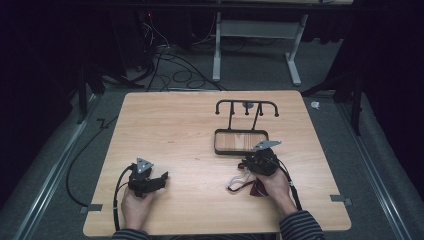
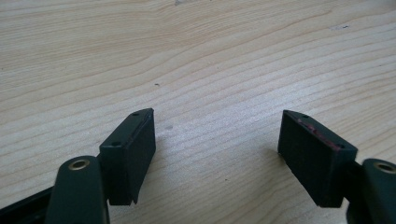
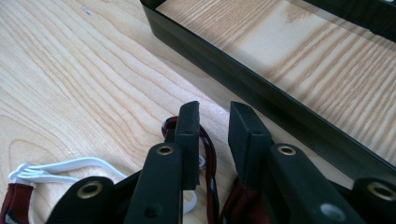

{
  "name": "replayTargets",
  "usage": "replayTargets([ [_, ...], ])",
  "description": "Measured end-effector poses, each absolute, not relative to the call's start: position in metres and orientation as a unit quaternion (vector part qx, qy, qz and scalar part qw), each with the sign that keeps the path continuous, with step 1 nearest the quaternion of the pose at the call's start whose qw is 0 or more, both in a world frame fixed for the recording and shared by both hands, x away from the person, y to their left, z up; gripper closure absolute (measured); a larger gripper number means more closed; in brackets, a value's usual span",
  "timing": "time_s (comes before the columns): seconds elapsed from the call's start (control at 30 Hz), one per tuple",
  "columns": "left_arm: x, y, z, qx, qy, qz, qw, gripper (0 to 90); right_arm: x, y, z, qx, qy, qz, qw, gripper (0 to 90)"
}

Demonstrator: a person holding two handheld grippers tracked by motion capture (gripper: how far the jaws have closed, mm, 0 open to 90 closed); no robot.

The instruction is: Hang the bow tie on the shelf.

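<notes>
The right hand-held gripper (image 1: pixel 248 165) sat low over a dark red strap item with white cords (image 1: pixel 243 183), just short of the black tray (image 1: pixel 217 141) that formed the foot of a hook stand (image 1: pixel 246 107). In the right gripper view its jaws stood only a narrow gap apart, and a red-and-black cord (image 3: pixel 208 144) ran up beside and behind the inner face of the left jaw; whether the cord was actually pinched could not be told. The white cords (image 3: pixel 70 164) trailed off to that gripper's left, flat on the surface (image 1: pixel 175 130).

To do this pickup well, the jaws should probably have closed squarely on the cord with the loop centred between the pads, not snagged on 1 edge, and the lift should have been slow so the slack cords followed without catching.

The tray wall (image 3: pixel 224 70) lay just ahead of the right jaw tip, so any forward push risked a knock; upward was the free direction, and the hooks stood beyond the tray.

The left hand-held gripper (image 1: pixel 152 180) rested well apart to the other side, jaws spread wide and empty over bare wood (image 2: pixel 196 70), with open room all round and the surface's near edge just behind it.
</notes>
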State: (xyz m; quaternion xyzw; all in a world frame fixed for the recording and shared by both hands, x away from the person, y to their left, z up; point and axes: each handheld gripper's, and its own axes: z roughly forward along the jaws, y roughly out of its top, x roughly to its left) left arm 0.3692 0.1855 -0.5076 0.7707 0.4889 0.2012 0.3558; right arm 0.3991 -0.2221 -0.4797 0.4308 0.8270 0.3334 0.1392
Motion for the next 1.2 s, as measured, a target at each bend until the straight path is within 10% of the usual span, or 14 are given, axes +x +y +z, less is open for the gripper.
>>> replayTargets([
  [1.2, 0.369, 0.186, -0.508, 0.770, 0.489, 0.200, 0.357, 27.9, 0.394, -0.231, -0.471, 0.432, 0.815, 0.350, 0.163, 90.0],
])
